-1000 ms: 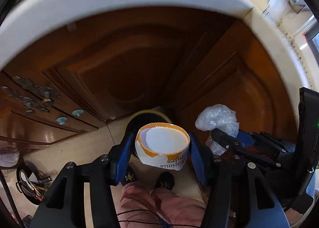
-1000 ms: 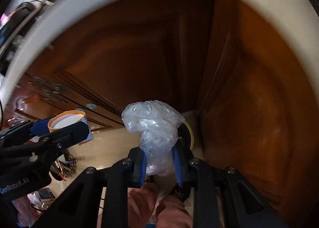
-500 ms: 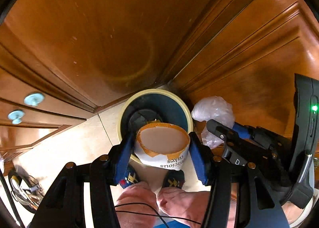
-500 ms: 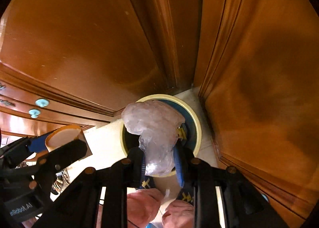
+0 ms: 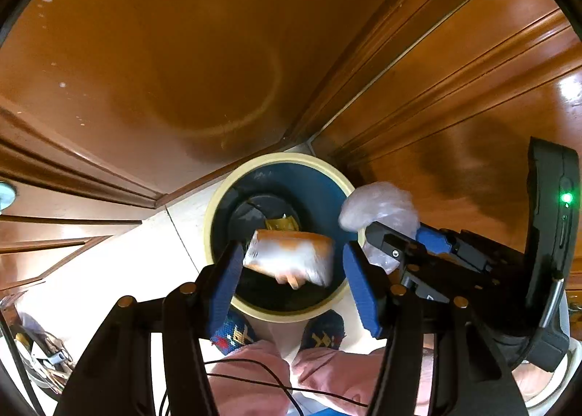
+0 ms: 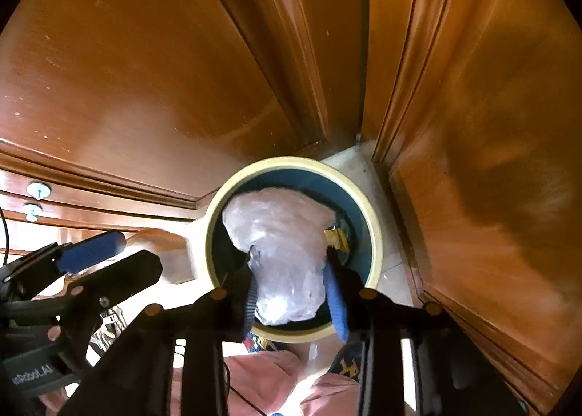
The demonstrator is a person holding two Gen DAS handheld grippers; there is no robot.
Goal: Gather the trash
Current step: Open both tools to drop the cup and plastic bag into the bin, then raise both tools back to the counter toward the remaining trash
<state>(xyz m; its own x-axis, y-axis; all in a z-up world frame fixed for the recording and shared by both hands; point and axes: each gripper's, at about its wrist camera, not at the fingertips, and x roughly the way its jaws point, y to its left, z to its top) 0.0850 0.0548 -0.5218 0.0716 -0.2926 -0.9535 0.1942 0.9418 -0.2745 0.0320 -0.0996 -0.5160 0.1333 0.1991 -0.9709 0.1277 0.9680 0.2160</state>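
Below, a cream-rimmed bin (image 5: 218, 205) on pale floor in the corner of brown wooden cabinets (image 5: 152, 63). Left gripper (image 5: 291, 270) above it, jaws just opening, blue pads clear on both sides of the blurred orange-and-white paper cup (image 5: 289, 259), tipped over the bin's mouth. Right gripper (image 6: 291, 288) likewise just opening, loose around the crumpled clear plastic bag (image 6: 280, 245) over the bin; pad contact hard to judge.

Your rig and clothing, as inspected.
You carry black-framed grippers, left (image 5: 293, 279) and right (image 6: 294, 292), with blue pads (image 5: 223, 281) and brass screws (image 5: 187, 288); you wear pink trousers (image 5: 251, 372) and blue patterned slippers (image 5: 232, 332).
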